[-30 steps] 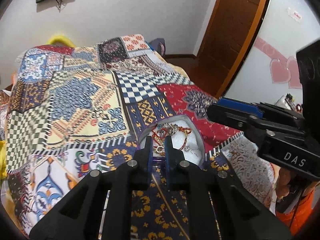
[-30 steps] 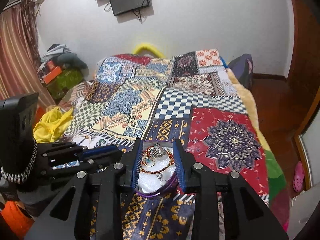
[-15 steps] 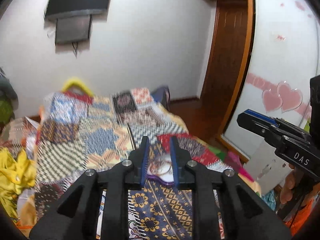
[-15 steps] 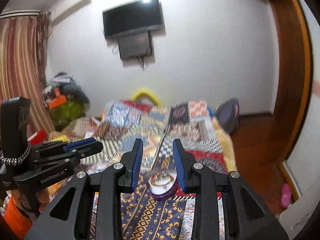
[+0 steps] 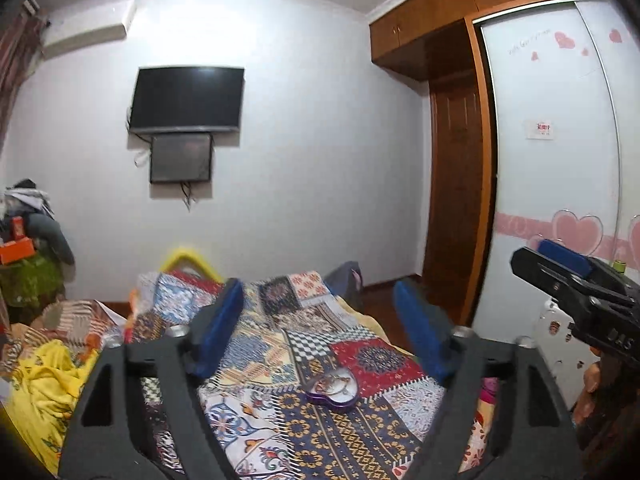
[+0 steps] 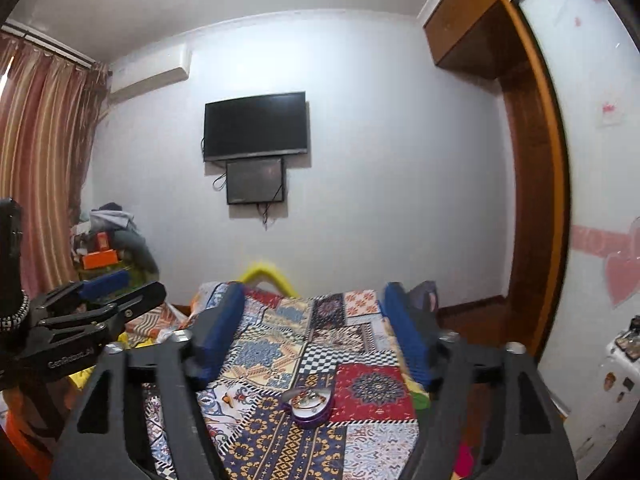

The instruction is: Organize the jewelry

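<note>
A purple heart-shaped box (image 5: 334,390) with bracelets and chains inside lies on the patchwork bedspread (image 5: 256,344). My left gripper (image 5: 318,300) hovers well above and short of it, pointing almost level, its jaws opening wide with nothing between the blue pads (image 5: 218,328). In the right wrist view the same box (image 6: 308,404) sits low between the fingers of my right gripper (image 6: 314,296), which is also raised, opening and holding nothing. Each gripper shows beside the other: the right gripper (image 5: 560,268) and the left gripper (image 6: 116,286).
A television (image 6: 255,126) hangs on the far wall. A wooden door (image 5: 456,208) and a white wardrobe (image 5: 556,160) stand to the right of the bed. Yellow cloth (image 5: 44,384) lies at the left, beside a pile of clutter (image 6: 108,248) and striped curtains (image 6: 40,160).
Both grippers have lifted up and back from the box and tilted from downward to nearly level. Their jaws, narrow before, now stand wide. The box stays on the bedspread.
</note>
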`<state>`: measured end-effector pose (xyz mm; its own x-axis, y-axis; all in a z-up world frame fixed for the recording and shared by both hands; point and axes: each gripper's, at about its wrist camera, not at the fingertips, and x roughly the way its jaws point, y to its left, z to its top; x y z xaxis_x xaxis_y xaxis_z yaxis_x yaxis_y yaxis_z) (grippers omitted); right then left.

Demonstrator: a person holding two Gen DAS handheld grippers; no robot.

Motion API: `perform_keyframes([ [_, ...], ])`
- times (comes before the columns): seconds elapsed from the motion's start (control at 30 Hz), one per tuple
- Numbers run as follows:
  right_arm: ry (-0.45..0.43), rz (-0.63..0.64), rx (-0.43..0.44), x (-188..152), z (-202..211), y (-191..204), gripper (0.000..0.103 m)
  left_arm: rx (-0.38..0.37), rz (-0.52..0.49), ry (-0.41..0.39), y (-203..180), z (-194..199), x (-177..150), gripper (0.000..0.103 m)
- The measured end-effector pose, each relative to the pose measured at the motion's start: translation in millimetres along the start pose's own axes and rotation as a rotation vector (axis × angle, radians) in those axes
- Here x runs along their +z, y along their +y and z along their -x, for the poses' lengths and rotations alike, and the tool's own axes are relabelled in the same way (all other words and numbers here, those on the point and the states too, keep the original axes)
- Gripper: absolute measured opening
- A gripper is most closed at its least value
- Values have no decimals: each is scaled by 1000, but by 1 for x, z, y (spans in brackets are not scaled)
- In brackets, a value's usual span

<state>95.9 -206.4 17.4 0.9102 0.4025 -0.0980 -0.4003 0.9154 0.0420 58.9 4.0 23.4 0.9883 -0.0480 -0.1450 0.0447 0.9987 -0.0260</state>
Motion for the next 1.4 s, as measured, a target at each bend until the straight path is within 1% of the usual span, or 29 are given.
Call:
perform_keyframes([
  [0.03, -10, 0, -11, -1, 2, 2, 85, 8, -1, -15, -1, 5, 0, 94],
  [0.07, -15, -1, -15, -2, 1, 3, 89, 11, 1, -22, -1, 8, -1, 99],
  [0.2, -25, -4, -39, -5, 5, 5, 102, 26, -14, -29, -4, 17, -4, 101],
  [0.23, -29, -3, -48, -5, 7, 6, 103, 32, -16, -32, -4, 19, -6, 102],
  [0.47, -14, 43, -78, -9, 5, 17, 103, 36, -6, -23, -5, 25, -12, 103],
  [0.73, -5, 34, -70, -12, 16, 10, 103, 47, -15, -21, -6, 26, -15, 103],
  [1.4, 10, 18, -73, -12, 23, 5, 103, 33, 13, 0, -2, 20, -17, 103],
])
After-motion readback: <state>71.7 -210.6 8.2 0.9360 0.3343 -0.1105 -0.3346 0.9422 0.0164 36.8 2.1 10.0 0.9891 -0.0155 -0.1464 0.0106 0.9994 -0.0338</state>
